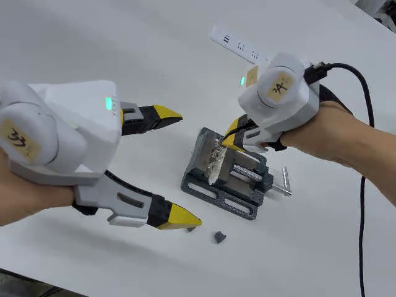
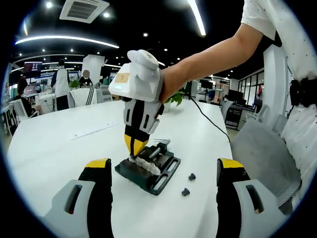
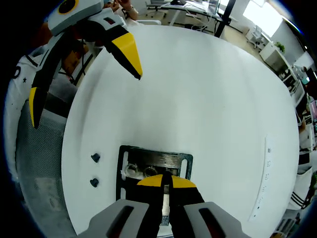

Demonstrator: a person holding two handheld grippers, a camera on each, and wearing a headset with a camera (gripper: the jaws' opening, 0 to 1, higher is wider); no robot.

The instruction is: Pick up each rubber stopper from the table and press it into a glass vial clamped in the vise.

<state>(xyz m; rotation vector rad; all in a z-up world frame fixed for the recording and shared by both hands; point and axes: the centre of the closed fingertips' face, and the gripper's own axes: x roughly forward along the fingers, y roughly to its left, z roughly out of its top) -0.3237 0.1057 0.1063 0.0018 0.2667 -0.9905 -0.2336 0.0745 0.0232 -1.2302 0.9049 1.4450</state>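
Observation:
A dark metal vise point(image 1: 238, 185) point(image 2: 161, 173) point(image 3: 154, 157) stands on the white table and clamps clear glass vials point(image 1: 216, 162) point(image 2: 142, 163) point(image 3: 132, 170) in a row. My right gripper point(image 1: 231, 137) point(image 2: 133, 147) point(image 3: 165, 180) is shut, its yellow tips down on the vials' tops; anything between the tips is hidden. My left gripper point(image 1: 180, 166) point(image 2: 163, 166) is wide open and holds nothing, hovering to the left of the vise. Two small dark rubber stoppers point(image 1: 219, 236) point(image 2: 191, 176) point(image 3: 95, 157) lie on the table close to the vise, the second point(image 1: 191, 229) point(image 2: 184, 191) point(image 3: 94, 182) beside the first.
A white power strip point(image 1: 241, 46) point(image 2: 94, 130) point(image 3: 262, 183) lies on the far part of the table. A black cable point(image 1: 362, 185) runs from the right gripper along the right side. People and desks stand in the room beyond the table.

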